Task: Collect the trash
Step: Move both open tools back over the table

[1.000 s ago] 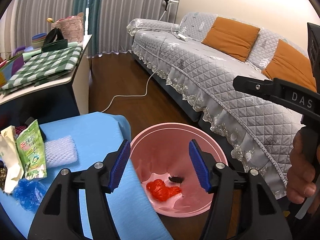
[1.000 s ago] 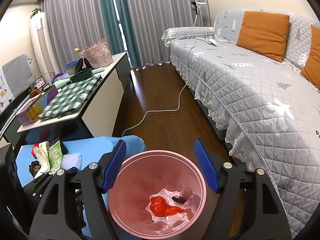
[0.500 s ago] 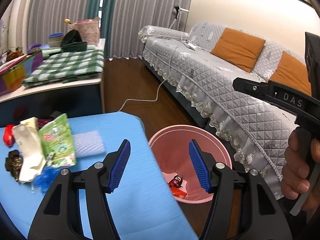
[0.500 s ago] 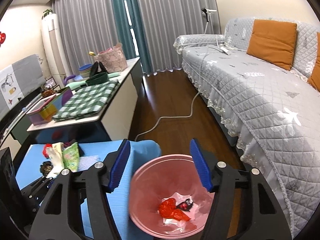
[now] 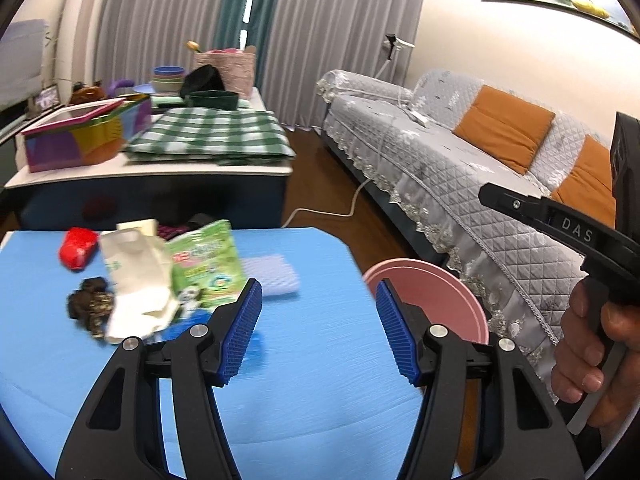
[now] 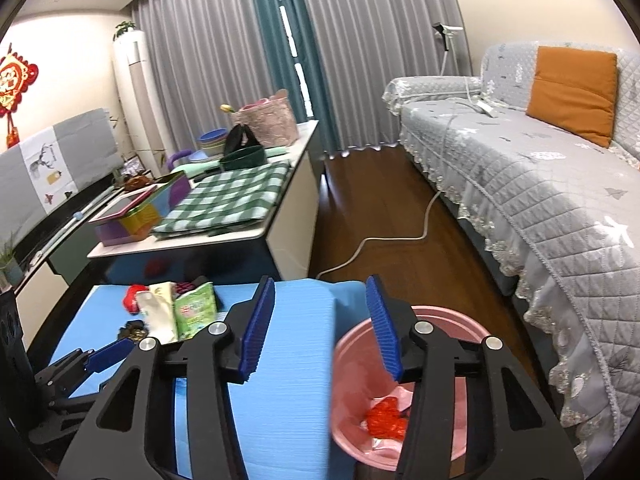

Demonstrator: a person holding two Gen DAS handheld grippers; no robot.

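"DAS" stands in pale letters on the black right tool [image 5: 576,236] (the green packet's [image 5: 206,268] print is unreadable).

Materials: mostly plastic, cloth, wood.
Pink bin [image 6: 404,392] was smooth matt plastic; blue mat [image 5: 288,392] finely ribbed foam; green packet [image 5: 206,266] glossy foil; white bag [image 5: 134,280] matt paper; sofa cover [image 6: 532,192] quilted cloth; floor [image 6: 384,208] glossy wood.

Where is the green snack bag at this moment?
In the left wrist view the green snack bag lies on the blue table, left of centre, between the white paper bag and the pale foam pad.
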